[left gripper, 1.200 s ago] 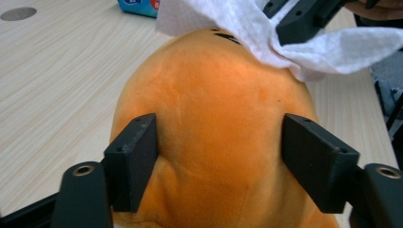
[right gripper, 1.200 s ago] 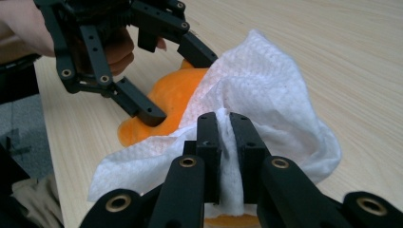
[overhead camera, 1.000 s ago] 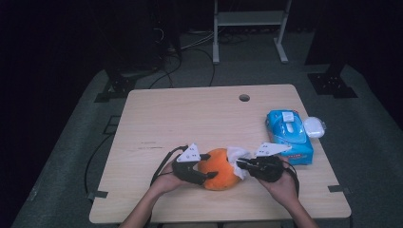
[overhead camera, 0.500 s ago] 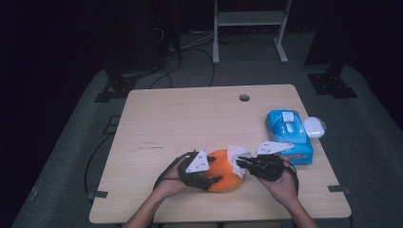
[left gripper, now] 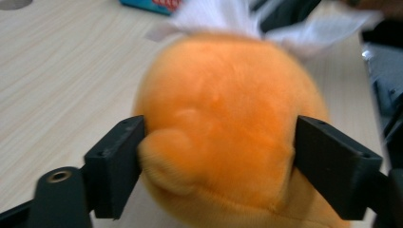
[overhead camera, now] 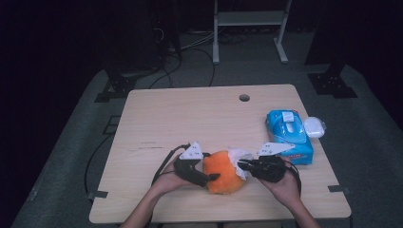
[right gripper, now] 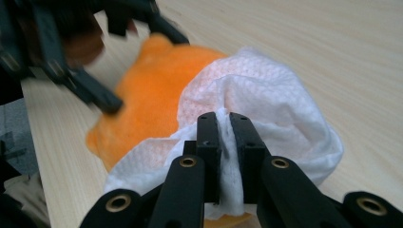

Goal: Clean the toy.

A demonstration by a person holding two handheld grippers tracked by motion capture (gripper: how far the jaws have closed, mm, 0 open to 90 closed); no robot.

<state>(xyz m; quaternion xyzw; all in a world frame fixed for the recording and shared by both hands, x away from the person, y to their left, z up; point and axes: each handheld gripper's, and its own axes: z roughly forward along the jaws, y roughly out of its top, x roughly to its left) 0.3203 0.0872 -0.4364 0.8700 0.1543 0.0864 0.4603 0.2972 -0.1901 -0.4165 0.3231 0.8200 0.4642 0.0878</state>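
Observation:
An orange plush toy (overhead camera: 223, 173) lies near the table's front edge. My left gripper (overhead camera: 210, 177) comes in from its left and is shut on it. In the left gripper view the two jaws press into the orange plush toy (left gripper: 223, 123) on both sides, with my left gripper (left gripper: 223, 164) centred on it. My right gripper (overhead camera: 243, 165) is shut on a crumpled white wipe (overhead camera: 237, 155) that rests against the toy's right side. The right gripper view shows my right gripper (right gripper: 224, 127) pinching a fold of the white wipe (right gripper: 271, 99), which is draped over the orange plush toy (right gripper: 152, 95).
A blue pack of wipes (overhead camera: 289, 135) lies at the right of the wooden table (overhead camera: 190, 118), with a small white round object (overhead camera: 314, 127) beside it. A cable hole (overhead camera: 244, 98) sits near the far edge. Dark floor, cables and stands surround the table.
The left gripper and the plush toy have shifted a little to the right and turned slightly. The right gripper has stayed at the toy's right side with the wipe.

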